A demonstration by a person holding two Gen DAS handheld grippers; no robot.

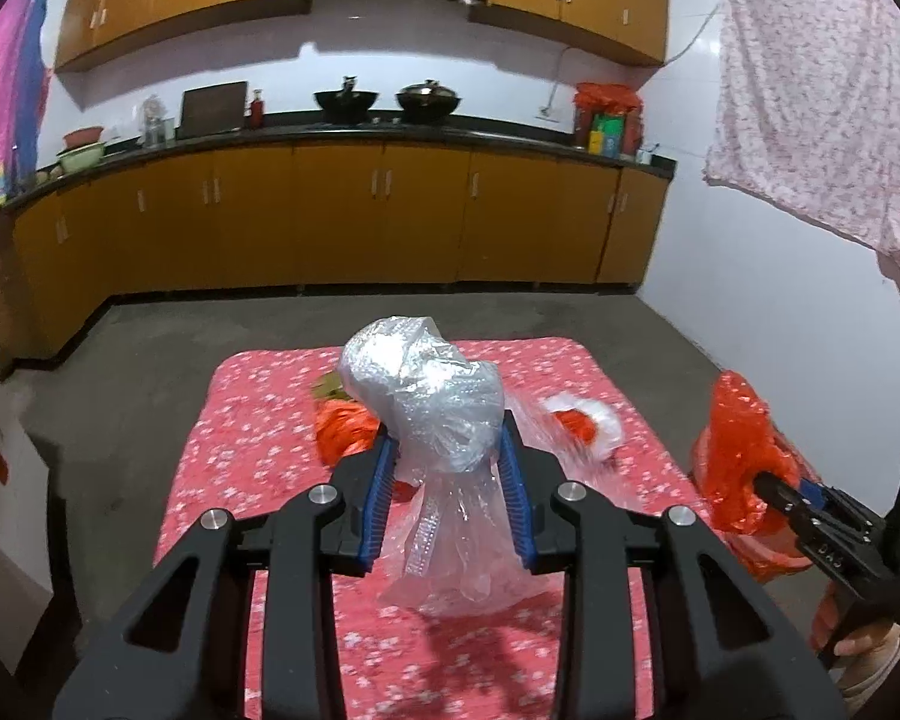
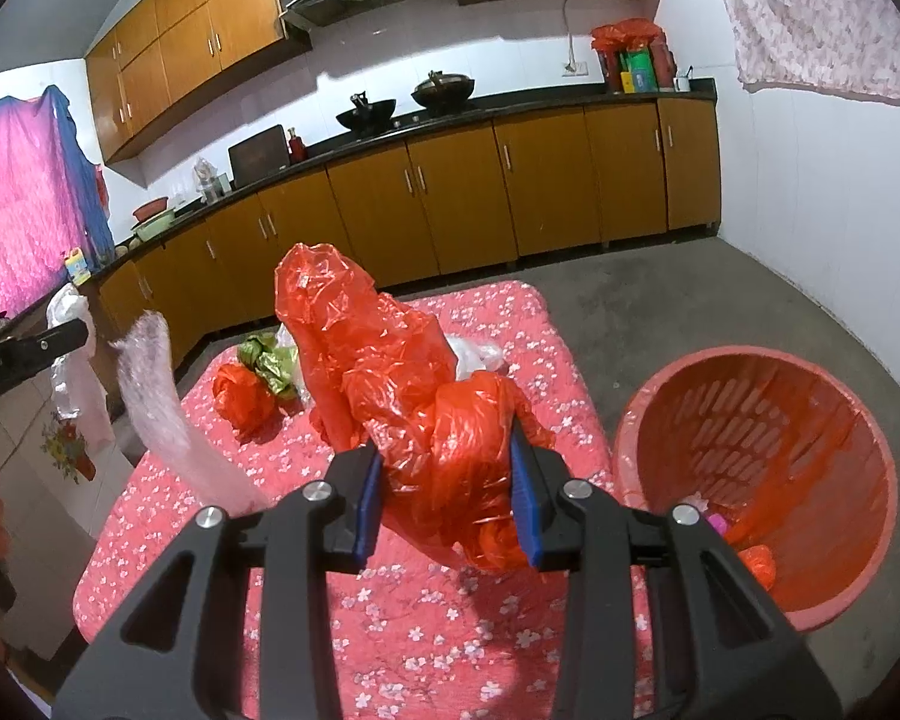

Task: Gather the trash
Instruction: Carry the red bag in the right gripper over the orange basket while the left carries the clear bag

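Blue-padded left tongs [image 1: 447, 483] pinch a crumpled clear bubble-wrap bag [image 1: 432, 402], lifted above the desk [image 1: 258, 420]. I read the right tongs [image 2: 447, 495] as clamped on a crinkled red plastic bag [image 2: 390, 372], near the red trash basket [image 2: 648, 420] beside the desk. Basket already holds some scraps. Progress partial: both bags undropped; a red wad [image 2: 243, 399], green wrapper [image 2: 267, 360] and white plastic [image 2: 480, 357] remain on the floral cover.

Two woks [image 1: 346, 101] [image 1: 428, 97] — one basket [image 2: 750, 363] — two tools [image 1: 450, 483] [image 2: 447, 489]
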